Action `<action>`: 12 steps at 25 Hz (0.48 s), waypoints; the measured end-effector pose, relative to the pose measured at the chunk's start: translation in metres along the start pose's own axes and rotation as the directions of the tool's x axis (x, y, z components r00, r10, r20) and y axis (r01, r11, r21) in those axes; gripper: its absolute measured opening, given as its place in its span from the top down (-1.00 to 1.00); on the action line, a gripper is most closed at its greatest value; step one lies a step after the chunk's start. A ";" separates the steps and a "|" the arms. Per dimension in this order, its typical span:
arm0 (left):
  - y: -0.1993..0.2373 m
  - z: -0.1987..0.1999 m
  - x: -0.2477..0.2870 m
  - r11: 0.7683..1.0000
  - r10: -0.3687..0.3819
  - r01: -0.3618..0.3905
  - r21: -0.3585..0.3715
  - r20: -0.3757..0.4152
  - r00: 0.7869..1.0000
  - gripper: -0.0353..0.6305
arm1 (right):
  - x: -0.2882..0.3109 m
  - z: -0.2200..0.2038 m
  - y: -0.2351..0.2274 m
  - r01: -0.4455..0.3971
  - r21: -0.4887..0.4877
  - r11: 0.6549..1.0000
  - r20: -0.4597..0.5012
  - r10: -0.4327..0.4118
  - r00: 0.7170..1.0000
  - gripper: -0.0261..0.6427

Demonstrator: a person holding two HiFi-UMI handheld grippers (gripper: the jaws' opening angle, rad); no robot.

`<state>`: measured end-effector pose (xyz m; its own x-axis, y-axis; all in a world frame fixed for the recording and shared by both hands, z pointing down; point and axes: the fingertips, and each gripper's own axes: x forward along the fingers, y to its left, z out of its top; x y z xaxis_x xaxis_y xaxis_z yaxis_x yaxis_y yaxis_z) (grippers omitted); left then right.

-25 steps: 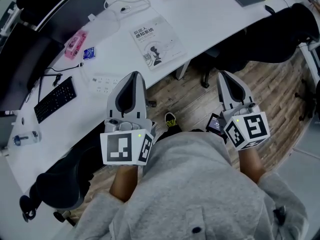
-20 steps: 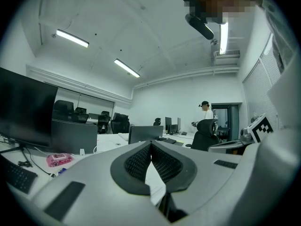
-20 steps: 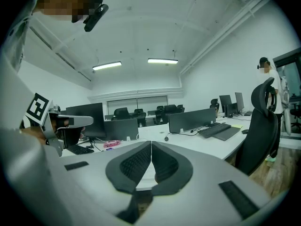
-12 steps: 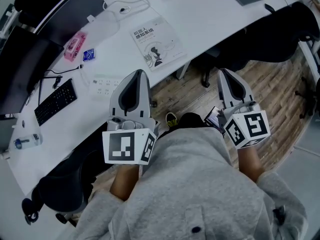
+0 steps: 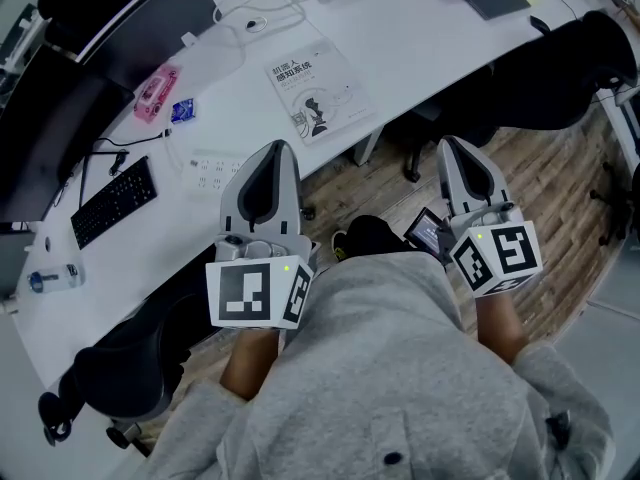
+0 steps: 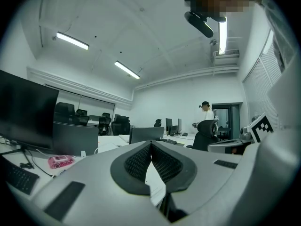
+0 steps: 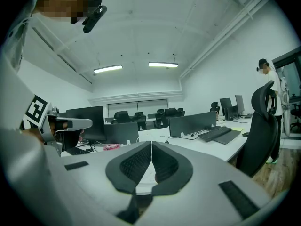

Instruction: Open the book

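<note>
Head view: the book (image 5: pixel 318 88) lies closed on the white desk (image 5: pixel 420 28), far of both grippers and well apart from them; left gripper view: the left gripper (image 6: pixel 151 145) has its jaws together; right gripper view: the right gripper (image 7: pixel 151 144) has its jaws together too.

Left gripper (image 5: pixel 268 173) and right gripper (image 5: pixel 462 168): both held level before torso, side by side, jaws closed tip to tip, nothing between them.
</note>
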<state>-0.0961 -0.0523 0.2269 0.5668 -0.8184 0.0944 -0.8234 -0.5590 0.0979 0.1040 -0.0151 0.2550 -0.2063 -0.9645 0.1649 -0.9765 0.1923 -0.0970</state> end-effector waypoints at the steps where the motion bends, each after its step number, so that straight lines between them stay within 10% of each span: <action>1: -0.001 0.000 0.000 1.000 -0.002 0.002 0.001 -0.001 1.000 0.86 | -0.001 0.002 -0.001 0.003 0.000 1.000 0.005 -0.003 1.000 0.83; 12: -0.007 0.001 0.015 1.000 -0.015 0.015 0.005 -0.005 1.000 0.86 | -0.001 -0.001 -0.024 0.052 0.016 0.999 -0.008 -0.052 0.999 0.83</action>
<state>-0.0818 -0.0603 0.2262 0.5789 -0.8095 0.0975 -0.8151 -0.5715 0.0945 0.1281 -0.0183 0.2578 -0.1559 -0.9717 0.1774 -0.9848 0.1390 -0.1043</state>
